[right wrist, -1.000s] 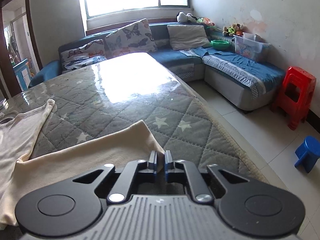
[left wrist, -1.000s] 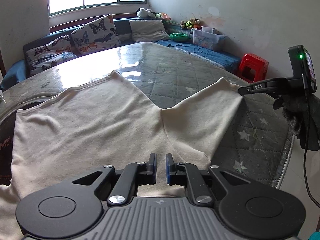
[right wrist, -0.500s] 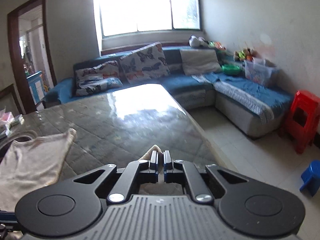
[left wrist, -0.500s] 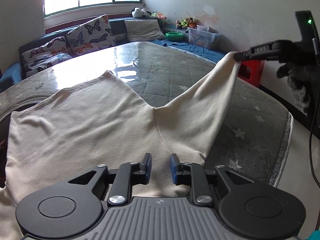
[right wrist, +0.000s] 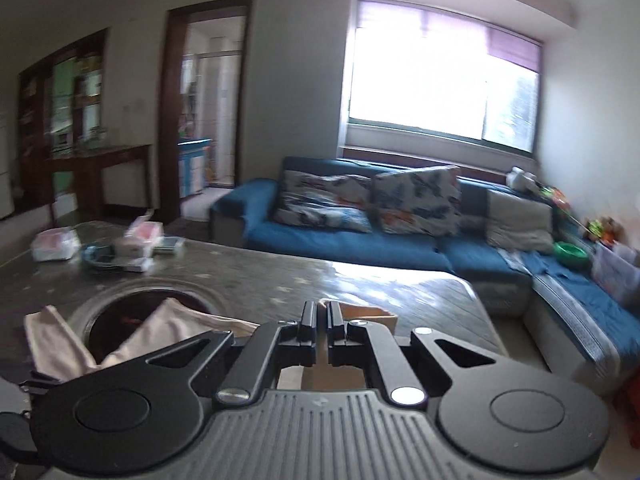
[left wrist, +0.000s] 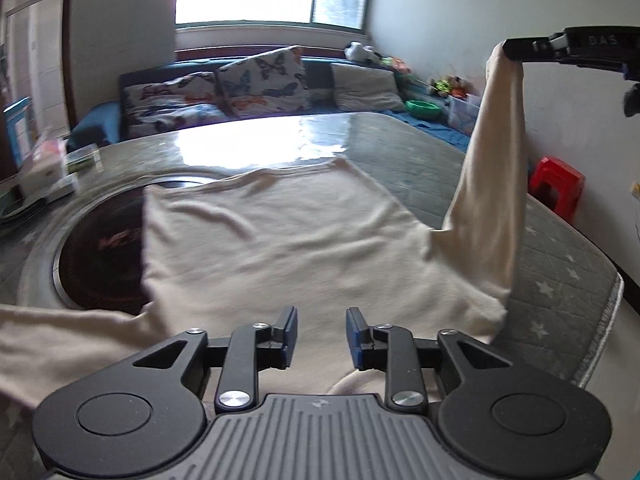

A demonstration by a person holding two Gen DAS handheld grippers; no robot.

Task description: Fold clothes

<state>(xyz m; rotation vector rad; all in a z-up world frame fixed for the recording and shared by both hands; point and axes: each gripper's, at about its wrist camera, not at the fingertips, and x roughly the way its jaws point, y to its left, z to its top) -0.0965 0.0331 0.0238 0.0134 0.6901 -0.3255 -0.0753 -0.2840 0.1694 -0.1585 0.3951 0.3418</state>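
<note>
A cream long-sleeved top (left wrist: 280, 248) lies spread on the quilted table (left wrist: 560, 280). Its right sleeve (left wrist: 492, 184) is lifted high off the table, pinched at the cuff by my right gripper (left wrist: 508, 49), seen at the upper right of the left wrist view. In the right wrist view the right gripper (right wrist: 322, 322) is shut on the sleeve cuff (right wrist: 360, 314), which pokes out past the fingers. My left gripper (left wrist: 322, 334) hovers low over the top's near edge, open, with nothing between its blue-padded fingers (left wrist: 290, 334).
A dark round inset (left wrist: 100, 248) sits in the table at left, partly under the top. Boxes and packets (right wrist: 100, 248) lie at the table's far left. A blue sofa (right wrist: 360, 236) with cushions runs behind; a red stool (left wrist: 556, 184) stands beside the table at right.
The right gripper has raised the sleeve from the table to well above it and swung it leftward. The left gripper has opened wider and turned left.
</note>
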